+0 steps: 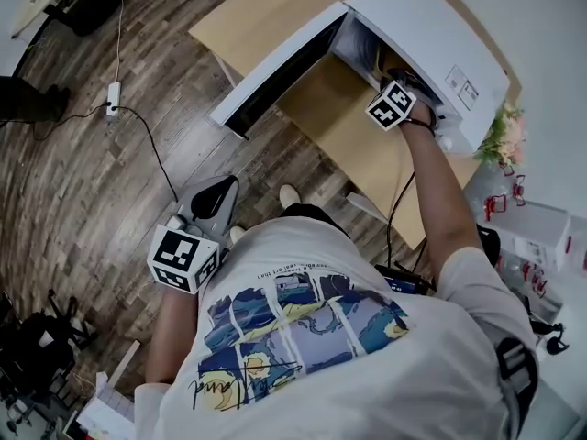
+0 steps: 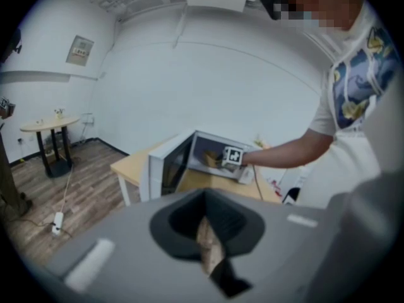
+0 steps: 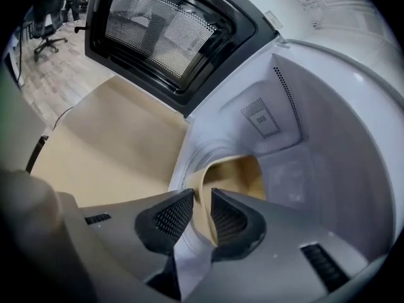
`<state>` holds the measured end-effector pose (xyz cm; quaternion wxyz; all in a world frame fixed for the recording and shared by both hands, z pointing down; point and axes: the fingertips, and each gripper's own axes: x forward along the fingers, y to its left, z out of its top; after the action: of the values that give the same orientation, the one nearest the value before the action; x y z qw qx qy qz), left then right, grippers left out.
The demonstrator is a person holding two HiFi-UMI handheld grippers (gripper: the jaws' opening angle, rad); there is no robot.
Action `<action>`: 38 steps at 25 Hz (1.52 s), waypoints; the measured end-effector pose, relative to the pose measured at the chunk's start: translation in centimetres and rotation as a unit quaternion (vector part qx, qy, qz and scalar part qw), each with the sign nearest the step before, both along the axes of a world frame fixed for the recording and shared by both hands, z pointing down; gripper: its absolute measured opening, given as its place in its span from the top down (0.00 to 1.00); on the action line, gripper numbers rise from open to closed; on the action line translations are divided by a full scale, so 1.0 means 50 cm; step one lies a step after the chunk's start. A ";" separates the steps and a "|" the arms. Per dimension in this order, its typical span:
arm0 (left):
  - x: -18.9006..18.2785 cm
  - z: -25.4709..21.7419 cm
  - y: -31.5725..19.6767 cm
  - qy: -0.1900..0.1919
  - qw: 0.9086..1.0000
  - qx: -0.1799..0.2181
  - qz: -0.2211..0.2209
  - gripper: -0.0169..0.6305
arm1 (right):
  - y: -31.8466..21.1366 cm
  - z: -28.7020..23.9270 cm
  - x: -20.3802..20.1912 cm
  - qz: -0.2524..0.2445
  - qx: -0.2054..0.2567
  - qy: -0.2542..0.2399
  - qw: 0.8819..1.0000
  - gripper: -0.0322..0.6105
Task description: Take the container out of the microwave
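Observation:
The white microwave (image 1: 431, 35) stands on a wooden table (image 1: 348, 126) with its door (image 1: 275, 71) swung wide open. Inside its cavity (image 3: 328, 144) sits a tan container (image 3: 237, 172). My right gripper (image 3: 202, 210) reaches into the cavity and is shut on the container's near rim, one pad on either side of the wall. In the head view only its marker cube (image 1: 393, 104) shows at the opening. My left gripper (image 1: 213, 200) hangs low beside the person's body, over the floor, shut on nothing. From there the microwave (image 2: 183, 160) is seen at a distance.
A power strip with its cable (image 1: 114, 99) lies on the wood floor left of the table. Flowers (image 1: 503, 136) and white boxes (image 1: 541, 232) stand to the microwave's right. A small round table (image 2: 50, 126) is by the far wall.

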<state>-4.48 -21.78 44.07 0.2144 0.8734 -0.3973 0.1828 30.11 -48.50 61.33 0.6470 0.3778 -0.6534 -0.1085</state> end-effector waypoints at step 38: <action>-0.132 0.001 0.187 0.023 1.000 0.012 -0.002 0.96 | 0.264 -0.100 -0.223 -0.051 -0.031 -0.046 0.997 0.92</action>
<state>-11.09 -12.42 44.10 0.2131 0.8792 -0.3963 0.1568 18.94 -35.29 56.32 0.6210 0.3286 -0.7040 -0.1033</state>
